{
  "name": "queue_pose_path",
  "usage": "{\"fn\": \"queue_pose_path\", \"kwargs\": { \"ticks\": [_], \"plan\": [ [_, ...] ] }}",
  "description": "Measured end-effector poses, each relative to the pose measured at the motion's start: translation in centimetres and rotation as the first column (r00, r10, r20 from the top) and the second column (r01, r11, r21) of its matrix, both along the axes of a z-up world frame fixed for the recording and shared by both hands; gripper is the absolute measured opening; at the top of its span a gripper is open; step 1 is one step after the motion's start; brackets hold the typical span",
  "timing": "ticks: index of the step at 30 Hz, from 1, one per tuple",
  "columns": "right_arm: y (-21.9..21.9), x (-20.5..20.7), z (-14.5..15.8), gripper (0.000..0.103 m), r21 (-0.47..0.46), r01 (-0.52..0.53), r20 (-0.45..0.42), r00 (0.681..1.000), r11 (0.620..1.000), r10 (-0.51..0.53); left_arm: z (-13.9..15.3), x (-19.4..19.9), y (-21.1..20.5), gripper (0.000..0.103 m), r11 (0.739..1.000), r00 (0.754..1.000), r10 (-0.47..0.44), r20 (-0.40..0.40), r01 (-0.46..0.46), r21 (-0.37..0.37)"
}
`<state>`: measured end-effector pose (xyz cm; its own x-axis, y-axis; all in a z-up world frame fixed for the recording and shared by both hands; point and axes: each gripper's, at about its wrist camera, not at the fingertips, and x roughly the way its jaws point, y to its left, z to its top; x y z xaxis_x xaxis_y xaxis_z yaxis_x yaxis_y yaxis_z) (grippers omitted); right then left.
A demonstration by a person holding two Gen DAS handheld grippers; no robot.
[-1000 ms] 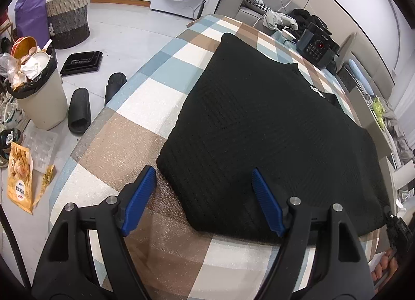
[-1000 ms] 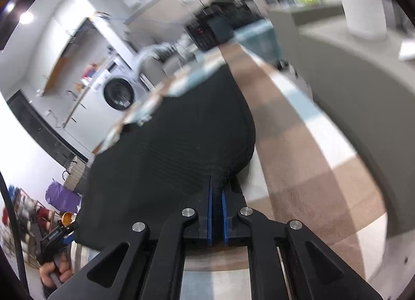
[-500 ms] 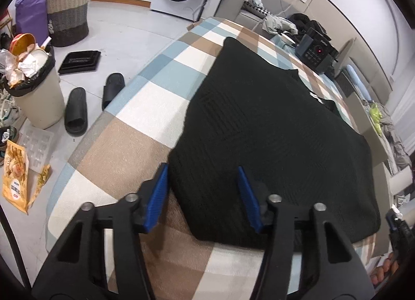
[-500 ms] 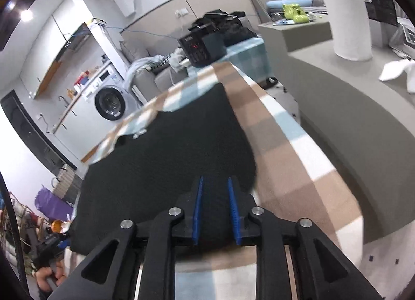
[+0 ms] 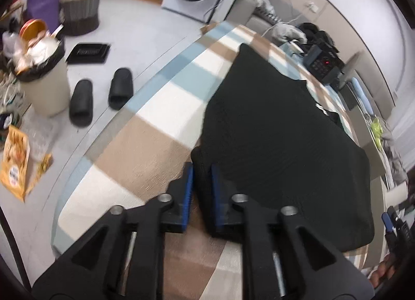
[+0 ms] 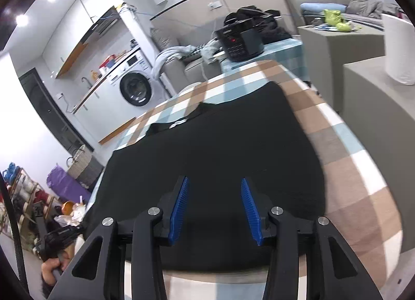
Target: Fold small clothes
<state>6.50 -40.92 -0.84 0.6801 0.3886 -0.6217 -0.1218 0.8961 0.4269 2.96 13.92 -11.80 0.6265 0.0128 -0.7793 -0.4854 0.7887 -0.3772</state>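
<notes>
A black knit garment (image 5: pixel 280 139) lies spread flat on the checked tablecloth (image 5: pixel 145 144); it also shows in the right wrist view (image 6: pixel 220 149). My left gripper (image 5: pixel 201 170) is shut on the garment's near left corner, with black fabric pinched between the blue pads (image 5: pixel 187 191). My right gripper (image 6: pixel 214 188) is open just above the garment's near edge, with its blue pads (image 6: pixel 250 209) apart and nothing between them.
A black device with a red light (image 6: pixel 238 43) stands at the table's far end. On the floor to the left are slippers (image 5: pixel 119 87), a full bin (image 5: pixel 41 77) and a basket (image 5: pixel 80 7). Grey blocks (image 6: pixel 363 77) with a paper roll (image 6: pixel 396 48) stand right of the table.
My left gripper moved in and closed on the garment's near left corner. My right gripper, shut on the garment a second ago, has let go and opened wide.
</notes>
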Motion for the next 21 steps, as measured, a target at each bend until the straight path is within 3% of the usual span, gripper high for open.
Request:
{"fn": "queue_pose_path", "kwargs": {
  "ticks": [2, 8, 16, 21],
  "plan": [
    [0.7, -0.1, 0.0, 0.047, -0.002, -0.019, -0.002, 1.0, 1.0, 0.019, 0.0, -0.7, 0.3, 0.04, 0.999, 1.0, 0.015, 0.007, -0.014, -0.03],
    [1.9, 0.3, -1.0, 0.049, 0.008, -0.057, -0.029, 0.998, 0.998, 0.057, 1.2, -4.2, -0.2, 0.049, 0.997, 0.997, 0.035, 0.074, -0.03, -0.065],
    [3.6, 0.8, -1.7, 0.056, 0.022, -0.119, -0.051, 0.991, 0.993, 0.12, -0.1, -3.8, -4.4, 0.049, 0.993, 0.997, -0.078, 0.014, 0.079, -0.086],
    [4.0, 0.3, -2.0, 0.059, -0.022, -0.132, -0.047, 0.99, 0.991, 0.131, -0.2, -2.5, -5.6, 0.05, 0.999, 0.998, -0.044, 0.034, 0.045, -0.009]
  ]
}}
